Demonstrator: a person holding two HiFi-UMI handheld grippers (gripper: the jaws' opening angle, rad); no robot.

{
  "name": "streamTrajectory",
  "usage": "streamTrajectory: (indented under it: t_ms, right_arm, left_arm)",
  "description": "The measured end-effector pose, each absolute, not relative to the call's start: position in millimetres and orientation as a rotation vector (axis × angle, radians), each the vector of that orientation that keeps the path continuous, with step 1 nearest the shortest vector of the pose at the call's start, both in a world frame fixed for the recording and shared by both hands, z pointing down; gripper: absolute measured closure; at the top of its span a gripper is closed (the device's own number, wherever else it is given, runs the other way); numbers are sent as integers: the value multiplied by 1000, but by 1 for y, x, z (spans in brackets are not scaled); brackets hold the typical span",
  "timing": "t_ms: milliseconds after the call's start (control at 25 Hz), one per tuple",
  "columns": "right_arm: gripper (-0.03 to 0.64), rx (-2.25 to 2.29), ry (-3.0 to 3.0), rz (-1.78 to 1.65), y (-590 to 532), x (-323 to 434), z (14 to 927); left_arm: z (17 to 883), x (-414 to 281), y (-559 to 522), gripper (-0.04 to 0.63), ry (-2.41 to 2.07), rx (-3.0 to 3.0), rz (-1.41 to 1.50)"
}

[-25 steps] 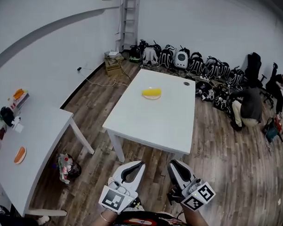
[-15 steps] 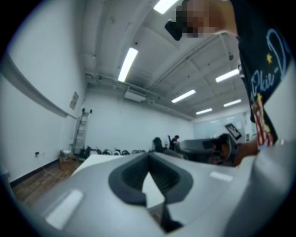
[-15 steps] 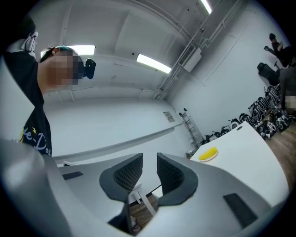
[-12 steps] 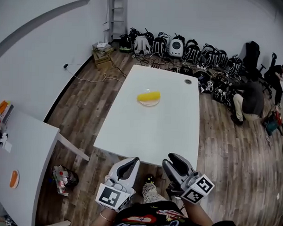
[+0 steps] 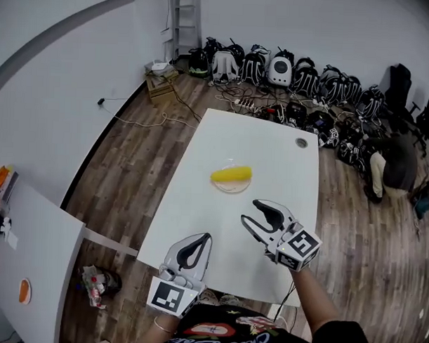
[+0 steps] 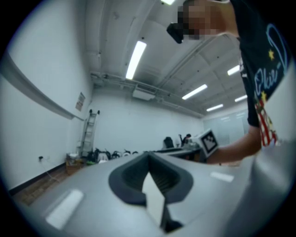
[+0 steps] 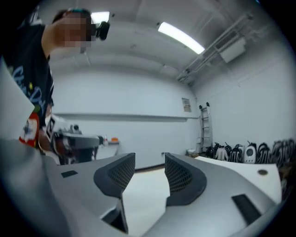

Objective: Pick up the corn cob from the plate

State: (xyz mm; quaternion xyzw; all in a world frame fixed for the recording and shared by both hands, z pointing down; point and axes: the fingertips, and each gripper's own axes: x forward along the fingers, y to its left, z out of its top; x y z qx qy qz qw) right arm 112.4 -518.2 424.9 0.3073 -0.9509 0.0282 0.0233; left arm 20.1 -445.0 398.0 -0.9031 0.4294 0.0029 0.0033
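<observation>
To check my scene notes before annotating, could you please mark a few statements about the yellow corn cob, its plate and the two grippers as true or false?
1. The yellow corn cob lies on the pale round plate. True.
2. The right gripper holds the yellow corn cob. False: its jaws are opening with nothing between them.
3. The left gripper has its jaws together. True.
4. The pale round plate lies under the left gripper. False: it lies farther along the white rectangular table, apart from both grippers.
</observation>
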Motion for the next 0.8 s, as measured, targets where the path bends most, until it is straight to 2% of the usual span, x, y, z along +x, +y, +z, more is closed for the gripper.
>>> streamTrajectory:
  t_ms: [200, 400, 800]
  right_arm:
    - [391, 735, -2683, 26, -608, 89, 486]
    - [376, 600, -2540, 33, -676, 71, 525]
    - [366, 240, -2221, -87, -727, 54, 595]
  left_arm:
    - [427, 5, -484, 604, 1394, -2920, -35]
    - [426, -6, -522, 604, 1393, -2931, -46]
    - [431, -17, -579, 604, 1399, -2924, -84]
